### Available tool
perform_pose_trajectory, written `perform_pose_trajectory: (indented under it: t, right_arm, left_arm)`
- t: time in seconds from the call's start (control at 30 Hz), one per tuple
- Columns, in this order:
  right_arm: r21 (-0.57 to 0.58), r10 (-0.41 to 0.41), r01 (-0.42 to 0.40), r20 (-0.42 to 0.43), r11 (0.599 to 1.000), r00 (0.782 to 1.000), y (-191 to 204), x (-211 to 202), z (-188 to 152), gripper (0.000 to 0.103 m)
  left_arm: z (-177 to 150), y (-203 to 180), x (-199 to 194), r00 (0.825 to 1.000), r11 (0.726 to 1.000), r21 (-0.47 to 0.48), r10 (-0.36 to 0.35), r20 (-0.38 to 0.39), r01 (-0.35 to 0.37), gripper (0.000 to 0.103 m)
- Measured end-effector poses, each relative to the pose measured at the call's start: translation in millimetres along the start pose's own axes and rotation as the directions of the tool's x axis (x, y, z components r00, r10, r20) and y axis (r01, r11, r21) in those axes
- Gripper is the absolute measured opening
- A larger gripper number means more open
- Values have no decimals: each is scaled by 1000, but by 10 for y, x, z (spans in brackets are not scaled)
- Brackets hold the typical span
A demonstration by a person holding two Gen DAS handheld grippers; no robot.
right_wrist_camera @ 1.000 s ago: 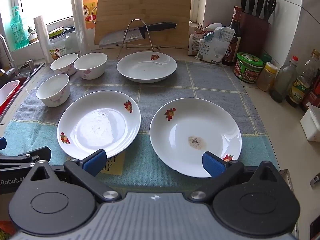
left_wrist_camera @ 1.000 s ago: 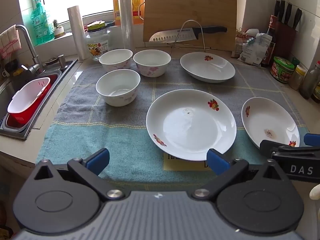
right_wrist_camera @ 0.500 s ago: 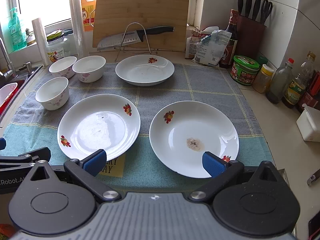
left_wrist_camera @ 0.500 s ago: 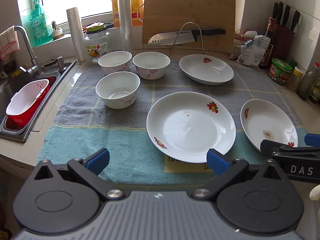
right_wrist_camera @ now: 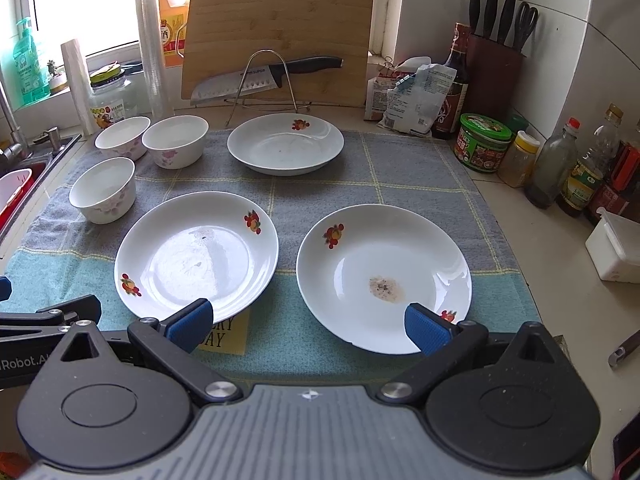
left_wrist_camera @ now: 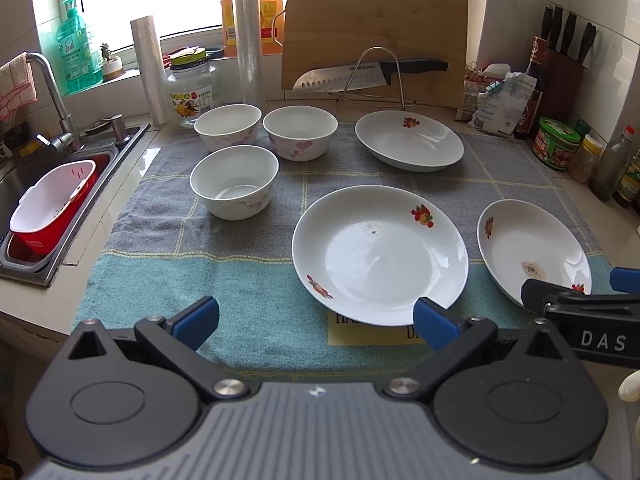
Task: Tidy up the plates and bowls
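Note:
Three white plates with fruit prints lie on a grey and teal towel (left_wrist_camera: 248, 280): a middle plate (left_wrist_camera: 380, 254) (right_wrist_camera: 196, 254), a right plate (left_wrist_camera: 532, 248) (right_wrist_camera: 384, 276) with a brown stain, and a far plate (left_wrist_camera: 408, 146) (right_wrist_camera: 286, 144). Three white bowls stand at the left: a near bowl (left_wrist_camera: 234, 182) (right_wrist_camera: 103, 190) and two far bowls (left_wrist_camera: 228, 126) (left_wrist_camera: 300, 132). My left gripper (left_wrist_camera: 316, 322) is open and empty before the middle plate. My right gripper (right_wrist_camera: 308, 326) is open and empty at the right plate's near rim.
A sink (left_wrist_camera: 52, 208) with a red and white basket (left_wrist_camera: 48, 208) lies at the left. A cutting board (left_wrist_camera: 374, 36) and a knife (left_wrist_camera: 368, 72) on a wire stand sit at the back. Jars, bottles and a knife block (right_wrist_camera: 494, 68) line the right wall.
Both grippers have tilted or drawn back slightly, so the dishes sit a little lower in both views. Nothing was taken hold of. The dishes have not moved.

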State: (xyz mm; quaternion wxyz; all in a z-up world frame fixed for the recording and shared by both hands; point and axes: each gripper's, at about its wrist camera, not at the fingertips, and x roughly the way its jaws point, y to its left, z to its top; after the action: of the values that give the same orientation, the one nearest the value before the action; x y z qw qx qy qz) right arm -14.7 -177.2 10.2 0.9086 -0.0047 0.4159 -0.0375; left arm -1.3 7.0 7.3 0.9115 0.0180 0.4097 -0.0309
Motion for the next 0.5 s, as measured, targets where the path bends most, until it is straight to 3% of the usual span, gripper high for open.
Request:
perform_pose_trajectory:
  t: [0.5]
  right_arm:
    - [-2, -11, 11, 10, 1000, 1000, 19, -39, -6, 103]
  left_arm:
    - [1, 24, -24, 1000, 1000, -4, -9, 3, 9, 102]
